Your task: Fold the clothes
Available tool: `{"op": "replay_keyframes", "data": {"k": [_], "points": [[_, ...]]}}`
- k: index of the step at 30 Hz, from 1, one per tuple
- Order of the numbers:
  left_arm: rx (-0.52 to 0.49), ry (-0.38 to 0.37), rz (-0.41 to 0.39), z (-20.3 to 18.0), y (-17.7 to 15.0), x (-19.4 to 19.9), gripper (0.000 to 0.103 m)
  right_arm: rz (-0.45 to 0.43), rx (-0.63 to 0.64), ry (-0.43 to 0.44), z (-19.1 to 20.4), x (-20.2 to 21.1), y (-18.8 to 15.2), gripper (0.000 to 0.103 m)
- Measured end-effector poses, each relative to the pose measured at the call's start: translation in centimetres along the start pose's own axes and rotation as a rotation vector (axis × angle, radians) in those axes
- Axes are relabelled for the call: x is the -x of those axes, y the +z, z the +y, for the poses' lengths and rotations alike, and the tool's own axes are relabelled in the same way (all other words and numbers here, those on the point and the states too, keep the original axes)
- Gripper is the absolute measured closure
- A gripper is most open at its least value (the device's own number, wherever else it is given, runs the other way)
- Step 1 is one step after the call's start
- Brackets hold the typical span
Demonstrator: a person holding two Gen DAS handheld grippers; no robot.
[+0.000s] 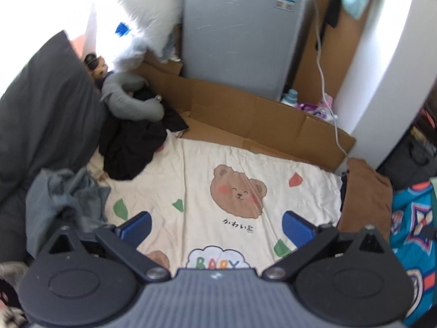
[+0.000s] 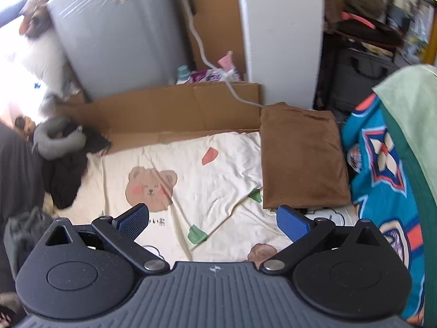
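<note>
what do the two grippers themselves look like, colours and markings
Both match: the left gripper and right gripper have blue textured finger pads, black linkage arms with silver pivot bolts, round black side housings and a ribbed grey body bearing a small white emblem.

Cream sheet with brown bear faces and green patches, plain brown folded shirt mid-right, teal patterned blanket far right.

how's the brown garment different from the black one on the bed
The brown garment is folded into a flat, neat rectangle; the black garment is a crumpled heap. The brown one lies at the right edge of the bear-print sheet, the black one at the left, below a grey neck pillow. Both rest on the bed, and neither tool holds them.
</note>
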State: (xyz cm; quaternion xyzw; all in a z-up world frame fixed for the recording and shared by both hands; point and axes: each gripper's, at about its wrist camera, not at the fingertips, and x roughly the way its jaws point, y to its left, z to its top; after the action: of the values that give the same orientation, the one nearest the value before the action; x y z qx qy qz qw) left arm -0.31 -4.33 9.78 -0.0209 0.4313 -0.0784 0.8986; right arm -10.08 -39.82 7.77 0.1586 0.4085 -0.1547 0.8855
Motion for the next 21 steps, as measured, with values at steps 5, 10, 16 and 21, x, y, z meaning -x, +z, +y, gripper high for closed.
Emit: {"op": "replay_keyframes", "data": {"k": [5,10,16,21], "points": [[-0.014,0.058,-0.004,-0.5,-1.2,-1.1,0.000,0.020,0.049,0.025,0.8,-1.2,-0.7,0.000],[-0.014,0.084,0.007,-1.1,-2.0,-1.2,0.000,0.045,0.073,0.046,1.3,-2.1,-1.7,0.000],[-0.007,0.112,0.000,-1.7,-2.9,-0.3,0.000,0.080,0.082,0.062,2.0,-3.4,-2.6,0.000],[0.016,0.097,0.034,-2.1,-3.7,-0.4,0.000,0.079,0.114,0.060,2.9,-3.8,-3.0,0.000]]}}
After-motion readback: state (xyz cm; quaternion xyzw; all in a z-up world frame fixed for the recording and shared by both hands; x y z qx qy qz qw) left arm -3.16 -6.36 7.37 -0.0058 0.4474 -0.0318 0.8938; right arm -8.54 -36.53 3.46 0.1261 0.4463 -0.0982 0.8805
